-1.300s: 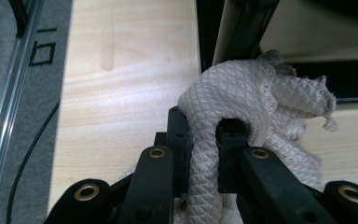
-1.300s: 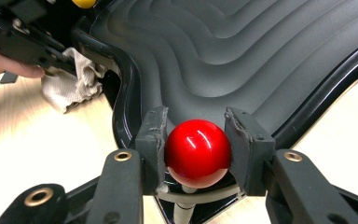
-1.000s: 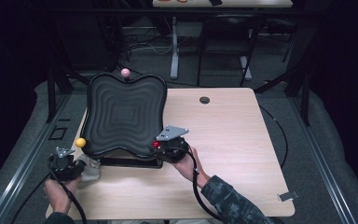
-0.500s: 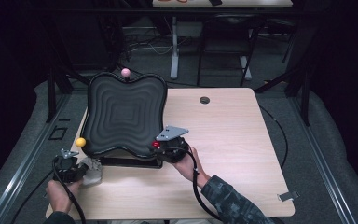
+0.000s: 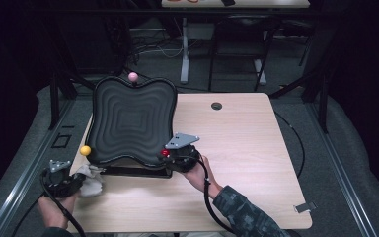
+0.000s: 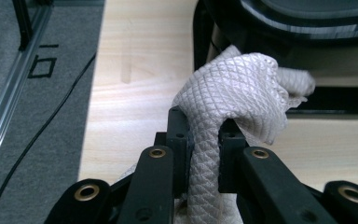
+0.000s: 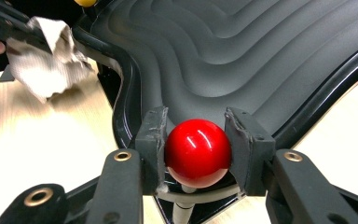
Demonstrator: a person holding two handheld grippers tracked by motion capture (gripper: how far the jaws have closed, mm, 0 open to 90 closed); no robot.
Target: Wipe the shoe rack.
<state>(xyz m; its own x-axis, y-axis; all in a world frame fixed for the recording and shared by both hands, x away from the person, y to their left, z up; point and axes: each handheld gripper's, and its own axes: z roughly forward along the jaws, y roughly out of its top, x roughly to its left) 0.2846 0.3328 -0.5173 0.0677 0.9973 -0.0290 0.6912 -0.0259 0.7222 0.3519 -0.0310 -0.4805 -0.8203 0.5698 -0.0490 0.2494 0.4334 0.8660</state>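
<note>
**Cloth in the left tongs, red ball in the right tongs, at the near edge of the black board**

A large black board [image 5: 131,121] with wavy ridges stands tilted on the left part of the wooden desk [image 5: 256,148]. It has coloured balls at its corners: a pink ball [image 5: 132,76] at the far edge, a yellow ball [image 5: 85,150] at the near left corner and a red ball [image 5: 165,153] at the near right corner.

The left tongs [image 6: 204,140] are closed on a white cloth [image 6: 242,88] with a diamond pattern. The cloth is pinched between the two black jaws and it bulges out above them. In the high view the left tongs [image 5: 59,180] are at the near left corner of the desk, and the cloth [image 5: 91,178] is just below the yellow ball, close to the near edge of the board. Whether the cloth touches the board cannot be told.

The right tongs [image 7: 196,149] are closed on the red ball [image 7: 198,151]; both jaws press on its sides. The ball sits on a short pale stem at the rim of the board. In the high view the right tongs [image 5: 177,155] are held by the person's right hand [image 5: 197,170], which comes from below with a patterned sleeve [image 5: 239,210].
</note>
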